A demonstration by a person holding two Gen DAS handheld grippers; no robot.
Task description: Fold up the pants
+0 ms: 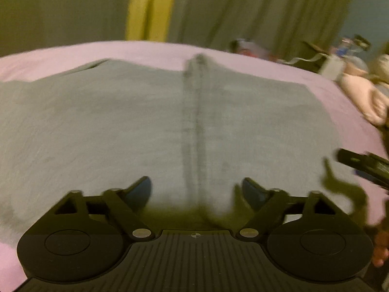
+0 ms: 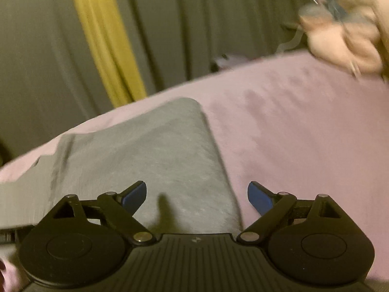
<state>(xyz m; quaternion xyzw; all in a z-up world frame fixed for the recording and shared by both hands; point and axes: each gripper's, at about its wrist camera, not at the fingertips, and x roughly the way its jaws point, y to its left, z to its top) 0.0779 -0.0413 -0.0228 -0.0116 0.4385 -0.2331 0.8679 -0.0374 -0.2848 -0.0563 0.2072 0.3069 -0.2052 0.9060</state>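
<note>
Grey pants (image 1: 136, 126) lie flat on a pink bed sheet (image 1: 150, 51), with a dark centre seam (image 1: 192, 121) running away from me. My left gripper (image 1: 197, 192) is open and empty just above the near part of the pants, straddling the seam. In the right wrist view the pants (image 2: 145, 150) end in a rounded far corner. My right gripper (image 2: 197, 194) is open and empty over the right edge of the pants, its right finger over the sheet (image 2: 304, 133). The right gripper's tip also shows in the left wrist view (image 1: 364, 168).
Grey and yellow curtains (image 1: 145, 7) hang behind the bed. A pile of pink and pale cloth and clutter (image 1: 364, 92) sits at the bed's right side, also in the right wrist view (image 2: 345, 39). The frames are blurred.
</note>
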